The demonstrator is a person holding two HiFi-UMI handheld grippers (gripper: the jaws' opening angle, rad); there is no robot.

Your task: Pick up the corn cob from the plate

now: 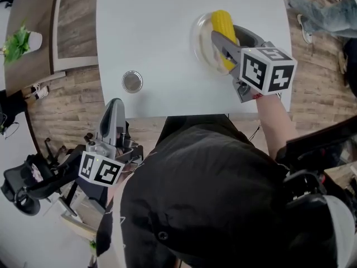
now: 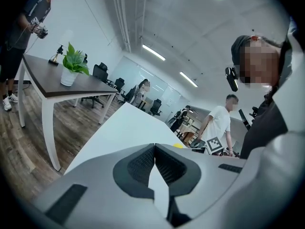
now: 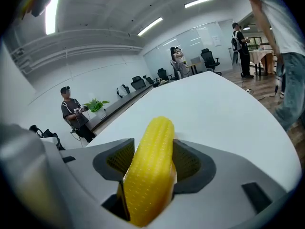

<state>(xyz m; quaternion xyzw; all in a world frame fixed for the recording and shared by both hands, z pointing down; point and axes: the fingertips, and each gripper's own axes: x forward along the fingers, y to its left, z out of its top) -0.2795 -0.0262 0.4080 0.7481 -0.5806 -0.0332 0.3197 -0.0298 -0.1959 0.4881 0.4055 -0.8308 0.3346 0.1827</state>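
Nearest, beside the person's dark top (image 1: 212,194), the grey left gripper (image 1: 114,104) hangs off the near edge of the white tabletop (image 1: 162,32), jaws pressed together, empty. Far right, the grey right gripper (image 1: 227,38) pinches the yellow corn cob (image 1: 222,20) over the pale round plate (image 1: 199,42).

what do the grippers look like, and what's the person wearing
Left gripper and right gripper are grey moulded shells with dark ribbed pads inside tapered jaws. Each carries a white cube printed with black square markers. The person wears a black top.
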